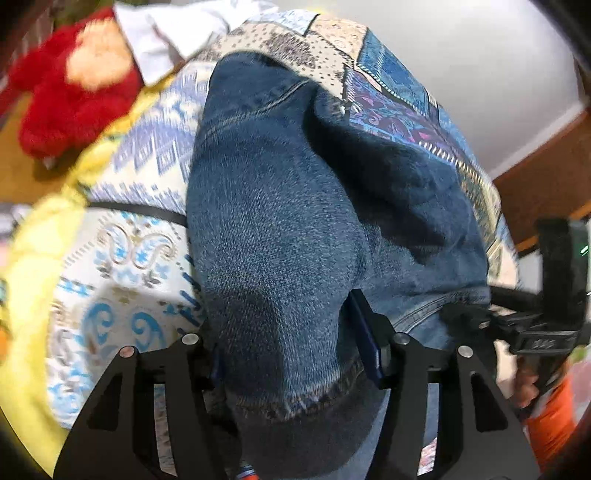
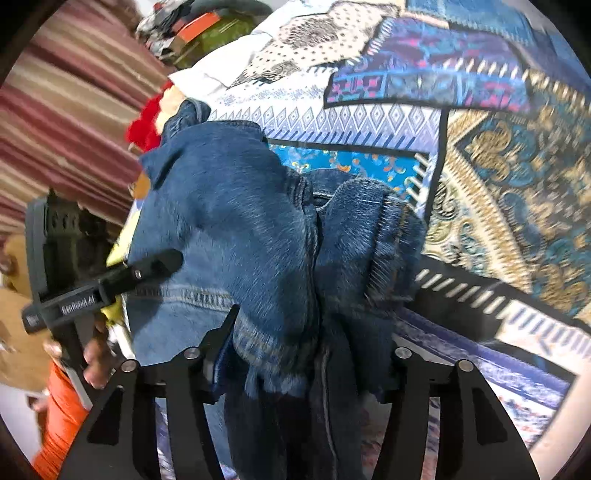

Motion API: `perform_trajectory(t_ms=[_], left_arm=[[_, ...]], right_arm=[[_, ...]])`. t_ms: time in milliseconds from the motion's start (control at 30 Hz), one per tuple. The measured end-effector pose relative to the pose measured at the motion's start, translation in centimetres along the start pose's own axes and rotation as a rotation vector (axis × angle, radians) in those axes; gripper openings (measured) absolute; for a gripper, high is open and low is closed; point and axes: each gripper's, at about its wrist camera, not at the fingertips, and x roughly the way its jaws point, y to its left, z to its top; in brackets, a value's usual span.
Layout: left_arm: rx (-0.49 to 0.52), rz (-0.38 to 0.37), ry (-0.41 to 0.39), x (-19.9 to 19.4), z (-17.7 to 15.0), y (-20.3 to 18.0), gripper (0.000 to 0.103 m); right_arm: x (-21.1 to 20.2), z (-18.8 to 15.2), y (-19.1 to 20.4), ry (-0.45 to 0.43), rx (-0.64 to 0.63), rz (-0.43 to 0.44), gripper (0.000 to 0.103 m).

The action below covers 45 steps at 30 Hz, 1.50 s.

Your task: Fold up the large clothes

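Note:
Blue denim jeans [image 1: 277,221] lie in a long bundle on a patterned bedspread [image 1: 129,258]. In the left wrist view their near hem fills the gap of my left gripper [image 1: 284,332], which is shut on it; the right finger's blue pad [image 1: 365,343] shows against the cloth. In the right wrist view the jeans [image 2: 229,221] are bunched and folded over. A thick wad of them sits between the fingers of my right gripper [image 2: 310,325], which is shut on it and points steeply down. Both grippers hold the same near end, side by side.
A red plush toy [image 1: 74,92] and a white cloth [image 1: 173,33] lie at the far end of the bed. A yellow border [image 1: 33,258] edges the bedspread [image 2: 498,184]. Striped fabric [image 2: 66,110] hangs on the left. A hand [image 2: 96,362] and orange sleeve [image 2: 59,417] hold the other gripper [image 2: 103,288].

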Motion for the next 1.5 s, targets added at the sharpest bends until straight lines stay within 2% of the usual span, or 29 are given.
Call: perform_trajectory(t_ms=[33, 133, 167, 200, 333, 400, 500, 567, 667, 767, 967, 1100, 1200, 1367, 1500], left_arm=[[0.034, 0.038, -0.012, -0.6, -0.1, -0.5, 0.057], [0.11, 0.125, -0.06, -1.7, -1.1, -1.1, 0.057], [0.13, 0.135, -0.07, -1.5, -1.3, -1.0, 0.059], [0.154, 0.144, -0.078, -1.8, -2.0, -1.3, 0.065], [0.202, 0.162, -0.076, -1.7, -4.8, -1.4, 0.08], [0.22, 0.181, -0.062, -2.1, -6.5, -1.5, 0.086], [0.217, 0.185, -0.051, -2.8, -8.0, -1.4, 0.089], [0.236, 0.208, -0.035, -3.3, -8.5, -1.5, 0.089], [0.274, 0.272, -0.053, -4.4, -8.3, -1.8, 0.088], [0.281, 0.295, -0.111, -6.1, -6.9, -2.2, 0.089], [0.268, 0.291, -0.198, -7.2, -2.2, -2.7, 0.089], [0.251, 0.288, -0.219, -5.6, 1.2, -2.1, 0.089], [0.226, 0.295, -0.191, -3.0, 3.7, -1.0, 0.089], [0.125, 0.262, -0.137, 1.5, 7.1, 0.8, 0.089], [0.061, 0.23, -0.109, 4.2, 8.7, 1.6, 0.089]], right_arm=[[-0.6, -0.2, 0.3, -0.009, -0.007, -0.025, 0.06], [-2.1, -0.7, 1.1, -0.037, -0.056, -0.07, 0.077], [-2.4, -1.2, 1.4, -0.042, -0.073, -0.073, 0.087], [-2.4, -1.9, 1.6, -0.044, -0.092, -0.082, 0.091], [-0.9, -4.4, 0.6, 0.025, -0.123, -0.163, 0.091], [-0.9, -5.6, -0.4, 0.03, -0.107, -0.15, 0.091], [-2.3, -7.0, -2.6, 0.03, -0.031, -0.08, 0.091], [-3.2, -7.3, -3.6, 0.023, -0.011, -0.08, 0.091], [-5.1, -7.1, -4.3, 0.001, -0.015, -0.133, 0.091], [-7.4, -6.5, -3.9, -0.054, -0.037, -0.121, 0.091], [-9.5, -2.1, -1.8, -0.18, -0.073, -0.075, 0.091], [-7.4, 1.8, 1.0, -0.207, -0.084, -0.014, 0.091], [-5.1, 4.2, 1.9, -0.192, -0.102, 0.004, 0.091], [-0.3, 8.0, 2.1, -0.14, -0.133, -0.033, 0.091], [2.2, 9.5, -1.0, -0.133, -0.103, -0.166, 0.091]])
